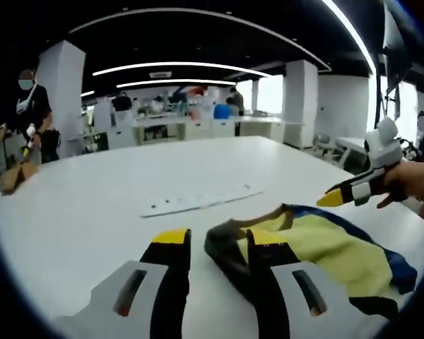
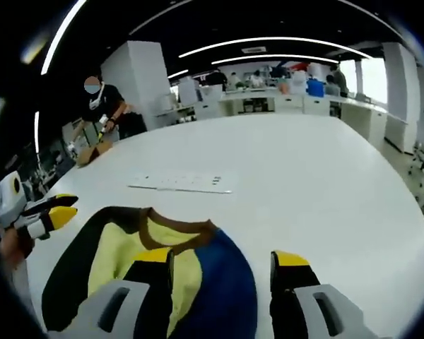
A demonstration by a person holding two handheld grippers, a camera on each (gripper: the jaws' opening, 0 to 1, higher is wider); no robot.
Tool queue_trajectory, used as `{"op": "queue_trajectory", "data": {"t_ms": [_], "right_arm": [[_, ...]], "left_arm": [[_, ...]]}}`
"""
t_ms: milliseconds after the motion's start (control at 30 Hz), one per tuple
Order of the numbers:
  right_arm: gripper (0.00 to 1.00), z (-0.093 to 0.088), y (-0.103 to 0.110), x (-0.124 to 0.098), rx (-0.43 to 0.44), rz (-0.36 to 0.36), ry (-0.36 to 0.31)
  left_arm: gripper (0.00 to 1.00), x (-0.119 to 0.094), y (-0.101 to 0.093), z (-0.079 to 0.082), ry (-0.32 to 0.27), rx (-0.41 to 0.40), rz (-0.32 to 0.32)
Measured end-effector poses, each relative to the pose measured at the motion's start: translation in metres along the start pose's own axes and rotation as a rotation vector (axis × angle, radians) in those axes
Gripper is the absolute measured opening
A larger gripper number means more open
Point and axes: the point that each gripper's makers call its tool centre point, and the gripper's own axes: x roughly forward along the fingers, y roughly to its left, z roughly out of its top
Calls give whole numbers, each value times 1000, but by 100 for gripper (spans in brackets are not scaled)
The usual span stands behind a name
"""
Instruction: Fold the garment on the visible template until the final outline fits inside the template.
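Note:
A crumpled garment [image 1: 325, 251] in yellow, blue and black with a dark brown collar lies on the white table [image 1: 92, 212]. My left gripper [image 1: 219, 244] is open. Its right jaw rests over the garment and the collar edge sits between the jaws. My right gripper [image 1: 333, 198] comes in from the right, hovering above the garment's far edge, with a hand behind it. In the right gripper view the garment [image 2: 116, 247] spreads under my open right gripper [image 2: 221, 265], its blue part between the jaws. My left gripper [image 2: 56, 207] shows at the left edge, beside the garment.
A white power strip [image 1: 201, 200] [image 2: 184, 182] lies on the table beyond the garment. A person [image 1: 30, 113] [image 2: 102, 106] stands at the table's far corner by a brown object [image 2: 92, 152]. Desks and pillars stand farther back.

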Motion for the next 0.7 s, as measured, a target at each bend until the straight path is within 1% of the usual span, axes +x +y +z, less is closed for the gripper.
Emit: {"op": "queue_trajectory", "data": {"t_ms": [133,233,267,333,433,567,700], "right_arm": [[61,-5,7,-13,-10,23,9],[63,-12,13,-23,-40,46,15],[64,-17,16,-27,-52,62,22],[68,-24,17,-34,-47,67,38],[74,-32,22,-45,-46,87,42],[79,-46,29,-62,-69,123,62],[82,-61,38,-80,-79,151,79]], "left_arm": [[37,-13,-8,1,-7,-17,-23],[43,-23,-15,1,-22,-42,-43],[44,-27,-18,0,-20,-40,-48],[47,-34,-22,-3,-9,-28,-59],[49,-43,-29,-4,-8,-18,-82],[53,-57,-42,-4,-7,-1,-116],[56,-73,-57,-5,-5,-4,-153]]}}
